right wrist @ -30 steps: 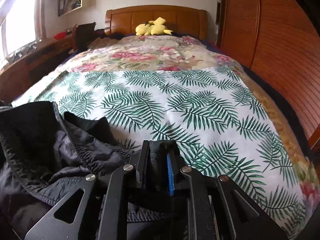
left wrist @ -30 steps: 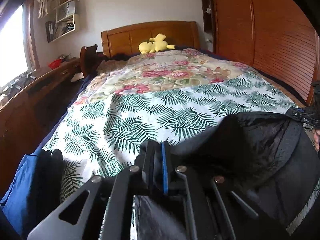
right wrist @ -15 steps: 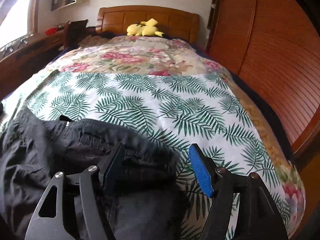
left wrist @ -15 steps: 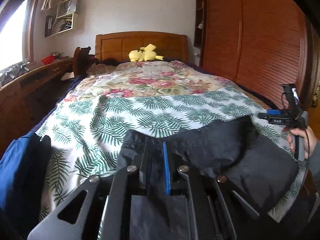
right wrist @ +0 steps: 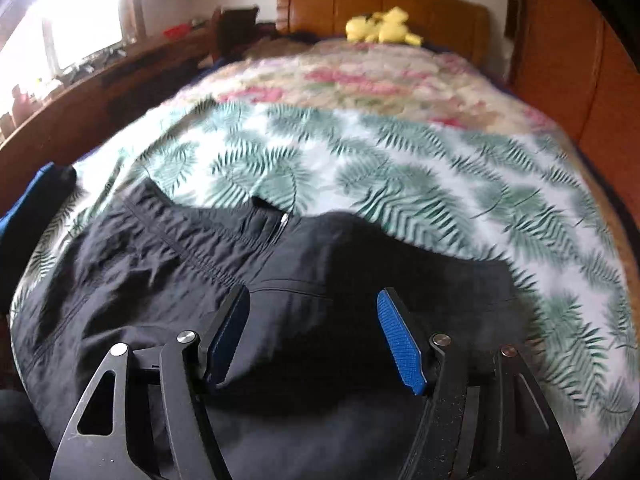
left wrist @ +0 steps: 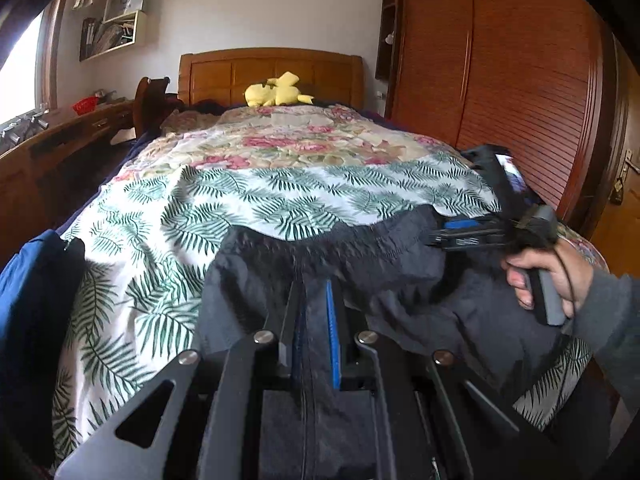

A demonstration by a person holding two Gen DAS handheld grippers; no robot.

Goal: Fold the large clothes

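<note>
A dark grey garment (left wrist: 384,256) with an elastic waistband lies spread on the leaf-print bedspread (left wrist: 280,188) at the near end of the bed. My left gripper (left wrist: 316,312) is shut on the dark garment near its middle seam. My right gripper (right wrist: 312,328) is open and empty, hovering just above the garment (right wrist: 160,264). The right gripper also shows in the left wrist view (left wrist: 468,234), held in a hand at the garment's right edge.
A blue cloth (left wrist: 28,304) lies at the bed's left edge. A yellow plush toy (left wrist: 276,94) sits by the wooden headboard (left wrist: 272,70). A wooden wardrobe (left wrist: 500,60) stands along the right side. A desk (left wrist: 60,136) runs along the left.
My right gripper opened and let go of the garment, then drew back over it. The garment went from bunched to spread flat on the bed. My left gripper stayed shut on it.
</note>
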